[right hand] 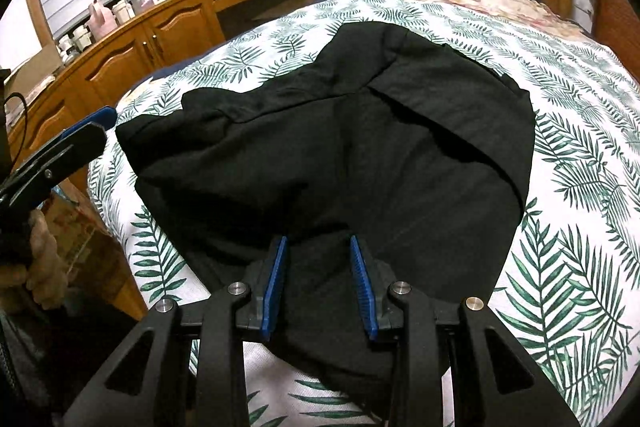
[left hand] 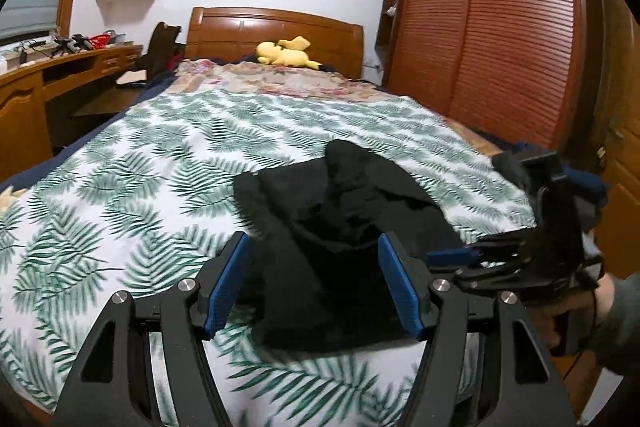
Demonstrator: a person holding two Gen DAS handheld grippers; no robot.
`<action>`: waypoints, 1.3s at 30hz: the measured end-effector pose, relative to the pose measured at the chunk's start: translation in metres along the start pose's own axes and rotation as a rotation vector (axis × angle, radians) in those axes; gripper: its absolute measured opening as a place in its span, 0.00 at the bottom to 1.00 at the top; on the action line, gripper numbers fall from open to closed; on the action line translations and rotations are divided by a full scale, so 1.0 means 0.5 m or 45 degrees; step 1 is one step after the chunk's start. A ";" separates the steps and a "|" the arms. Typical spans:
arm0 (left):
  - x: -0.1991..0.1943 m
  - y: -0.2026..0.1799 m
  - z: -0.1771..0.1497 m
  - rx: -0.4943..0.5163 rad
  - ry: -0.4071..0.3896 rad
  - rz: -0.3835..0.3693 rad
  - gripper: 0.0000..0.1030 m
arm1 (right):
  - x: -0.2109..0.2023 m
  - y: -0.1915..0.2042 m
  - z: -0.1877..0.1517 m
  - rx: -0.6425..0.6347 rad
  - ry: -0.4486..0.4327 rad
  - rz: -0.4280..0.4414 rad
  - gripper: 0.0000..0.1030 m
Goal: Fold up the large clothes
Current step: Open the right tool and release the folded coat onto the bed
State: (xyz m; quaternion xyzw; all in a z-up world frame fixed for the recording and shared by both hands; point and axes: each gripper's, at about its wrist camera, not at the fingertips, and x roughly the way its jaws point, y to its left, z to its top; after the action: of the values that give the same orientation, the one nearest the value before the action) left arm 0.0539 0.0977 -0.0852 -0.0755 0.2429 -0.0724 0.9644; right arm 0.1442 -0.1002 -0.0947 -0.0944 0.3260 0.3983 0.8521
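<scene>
1. Left wrist view. Item: black garment (left hand: 340,227), lying crumpled on the leaf-print bedspread (left hand: 140,187) near the foot edge of the bed. It lies straight ahead of and below the left gripper (left hand: 314,283), its bulk running away from the fingers toward the headboard (left hand: 276,31).
2. Same view. Left gripper: fingers spread wide, blue pads (left hand: 228,287) standing to either side of the garment's near end. Released, nothing between the pads. Whether the tips touch the cloth cannot be told; the frame is motion-blurred.
3. Same view. Right gripper (left hand: 460,259) shows at the right edge, side-on, hand-held, pointing in over the garment's right flank. Its opening is not readable here.
4. Right wrist view. Item: black garment (right hand: 340,147), a broad rumpled mass with folds and seams, widest across the frame, reaching from the fingers well up the bedspread (right hand: 560,207).
5. Same view. Right gripper (right hand: 319,287): pads (right hand: 276,287) part open, a moderate gap, with the garment's near edge lying in or beneath that gap. Not clamped.
6. Same view. Left gripper (right hand: 80,131) shows at the left edge, just off the garment's left corner.
7. Judgement: both grippers are about equally near; the near hem is the likely grasp site.
</scene>
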 end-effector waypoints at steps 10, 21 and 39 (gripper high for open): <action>0.064 -0.042 -0.005 0.011 0.080 -0.053 0.18 | -0.104 -0.056 -0.028 -0.014 -0.082 -0.036 0.37; 0.017 0.046 0.000 -0.146 0.025 0.012 0.04 | -0.102 -0.061 -0.007 -0.025 -0.132 -0.110 0.37; 0.041 0.043 -0.049 -0.016 0.155 0.116 0.04 | 0.019 -0.023 -0.030 -0.073 0.002 -0.058 0.38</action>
State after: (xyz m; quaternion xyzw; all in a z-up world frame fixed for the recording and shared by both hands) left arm 0.0620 0.1127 -0.1199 -0.0659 0.3046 -0.0314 0.9497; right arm 0.1498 -0.1084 -0.1134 -0.1266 0.3127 0.3879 0.8577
